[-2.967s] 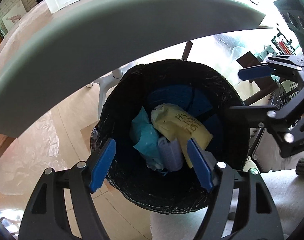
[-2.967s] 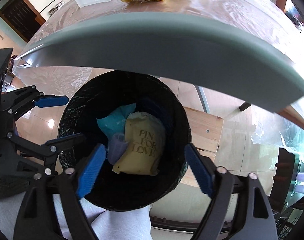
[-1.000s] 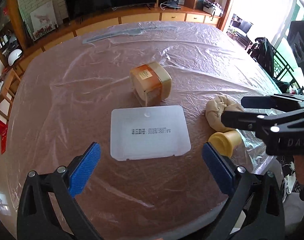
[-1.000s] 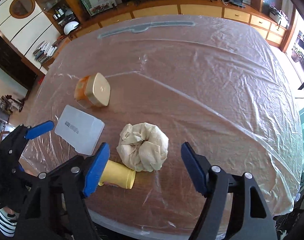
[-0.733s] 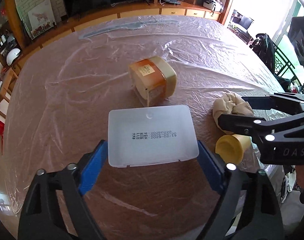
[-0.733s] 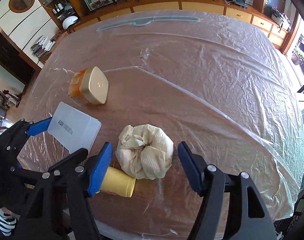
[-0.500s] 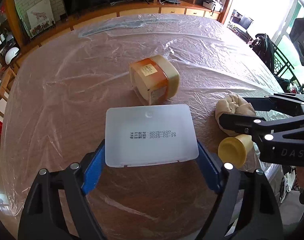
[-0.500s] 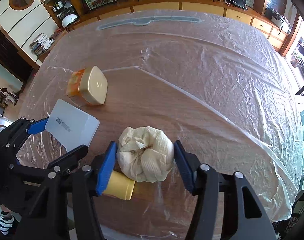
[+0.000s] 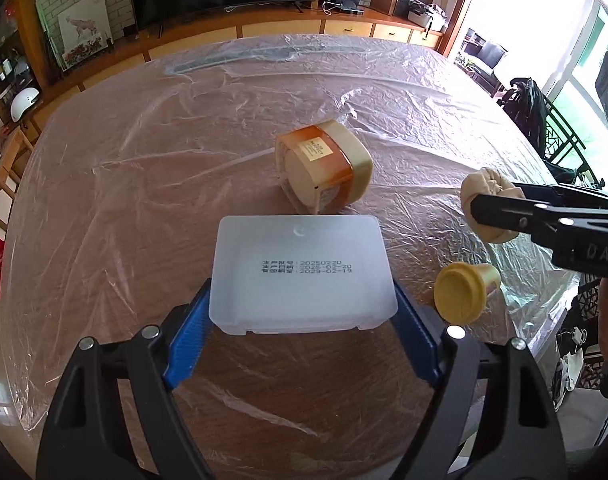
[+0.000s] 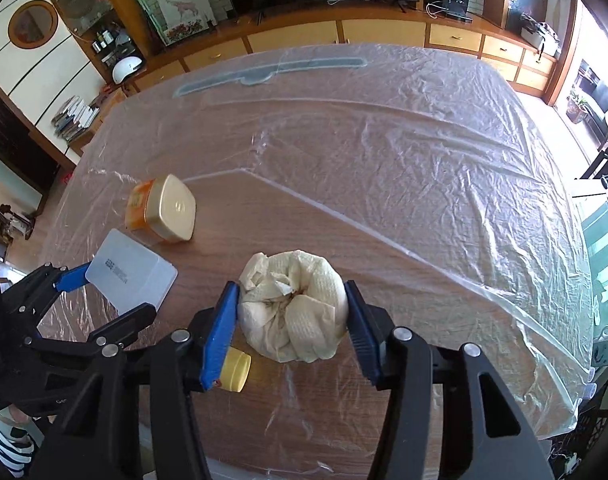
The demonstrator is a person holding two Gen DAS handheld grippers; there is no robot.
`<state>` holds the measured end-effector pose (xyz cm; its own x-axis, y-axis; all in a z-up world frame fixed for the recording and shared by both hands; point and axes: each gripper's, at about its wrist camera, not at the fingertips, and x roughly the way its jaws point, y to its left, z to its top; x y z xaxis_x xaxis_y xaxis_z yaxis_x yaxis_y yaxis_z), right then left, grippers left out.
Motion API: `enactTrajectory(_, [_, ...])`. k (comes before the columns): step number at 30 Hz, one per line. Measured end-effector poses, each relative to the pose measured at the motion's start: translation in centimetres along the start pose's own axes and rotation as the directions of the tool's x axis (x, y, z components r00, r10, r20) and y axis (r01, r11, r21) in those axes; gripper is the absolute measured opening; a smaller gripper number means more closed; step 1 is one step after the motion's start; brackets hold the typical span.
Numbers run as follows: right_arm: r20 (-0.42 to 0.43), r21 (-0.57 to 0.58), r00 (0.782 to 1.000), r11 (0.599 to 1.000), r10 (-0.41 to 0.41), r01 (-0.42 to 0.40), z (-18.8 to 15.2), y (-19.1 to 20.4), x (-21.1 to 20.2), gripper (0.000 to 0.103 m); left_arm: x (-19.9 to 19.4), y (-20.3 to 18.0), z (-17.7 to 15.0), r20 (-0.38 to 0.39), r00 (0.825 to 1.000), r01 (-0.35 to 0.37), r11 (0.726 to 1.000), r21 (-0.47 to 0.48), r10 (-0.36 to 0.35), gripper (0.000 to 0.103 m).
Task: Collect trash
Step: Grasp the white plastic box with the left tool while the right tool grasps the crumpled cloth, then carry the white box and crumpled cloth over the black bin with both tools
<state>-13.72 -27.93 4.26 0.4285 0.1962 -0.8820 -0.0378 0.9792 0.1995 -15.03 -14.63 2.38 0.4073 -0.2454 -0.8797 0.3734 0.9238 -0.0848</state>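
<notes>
Plastic-wrapped wooden table (image 9: 123, 208), living room behind. My left gripper (image 9: 301, 332) clamps the translucent box (image 9: 301, 274), long axis crosswise; right gripper (image 10: 289, 320) closing on the wadded paper (image 10: 293, 320).

White plastic box (image 9: 304, 272) flat; crumpled tissue wad (image 10: 293, 312) — tabletop

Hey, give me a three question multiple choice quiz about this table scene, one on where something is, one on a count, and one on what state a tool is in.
1. Where is the yellow cup?
A. Lying near the table's edge
B. On the white box
C. In the jar

2. How many trash items are on the table?
A. Two
B. Four
C. Six

3. What is the right tool doing?
A. Gripping the jar
B. Hanging empty
C. Closing on the crumpled paper wad

Answers: 1 A, it lies by the edge. 2 B: white box, jar, cup, wad. 3 C, pads press its sides.
</notes>
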Motion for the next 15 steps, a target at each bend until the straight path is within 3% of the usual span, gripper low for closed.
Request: enactTrajectory(15, [0.005,0.030,1.000,0.999,0.027,-0.027,-0.7,-0.7,-0.9,0.051,-1.2,0.6,-0.6,0.023,1.000,0.014,0.999,-0.048,-0.013,0.083])
